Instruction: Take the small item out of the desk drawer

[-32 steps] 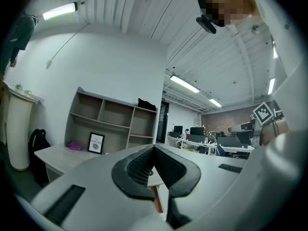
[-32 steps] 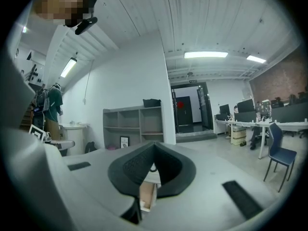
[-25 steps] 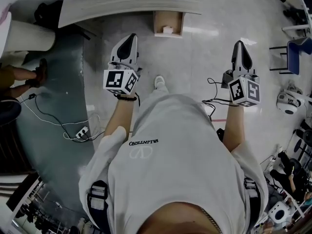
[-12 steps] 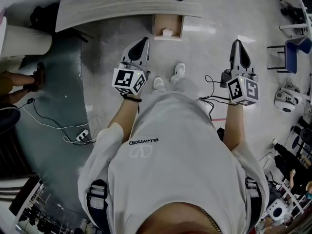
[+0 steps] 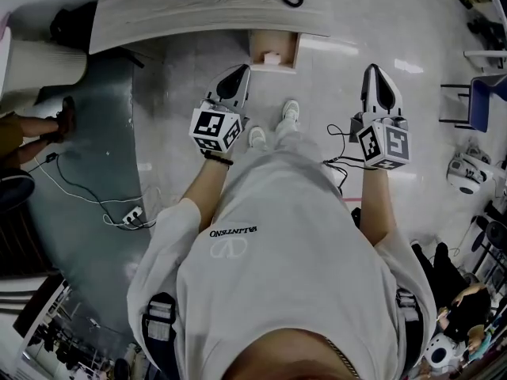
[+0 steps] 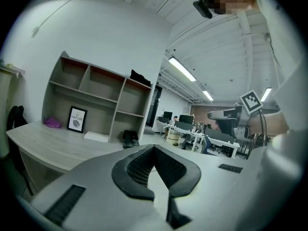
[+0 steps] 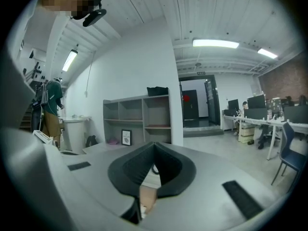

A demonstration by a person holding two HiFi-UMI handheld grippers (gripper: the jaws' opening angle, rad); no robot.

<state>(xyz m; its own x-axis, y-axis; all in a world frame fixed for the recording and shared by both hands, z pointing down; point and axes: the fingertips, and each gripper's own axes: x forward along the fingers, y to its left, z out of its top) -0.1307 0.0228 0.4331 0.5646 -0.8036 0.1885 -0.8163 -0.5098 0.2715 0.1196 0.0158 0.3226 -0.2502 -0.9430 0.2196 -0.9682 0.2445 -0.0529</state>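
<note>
Standing at the surface (image 5: 198, 6), the person is holding both tools above the floor. Left tool (image 5: 240, 70) and right tool (image 5: 371, 70) are sitting closed, gripping nothing. Small white item (image 5: 272, 55) is lying in the open drawer (image 5: 253, 46), beyond both.

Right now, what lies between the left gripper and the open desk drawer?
Only bare floor, in the head view. The left gripper, shut and empty, is short of the drawer.

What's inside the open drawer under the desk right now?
One small pale item lies on the floor of the wooden drawer. The drawer's rear, under the desk top, is covered, so anything there cannot be seen.
</note>
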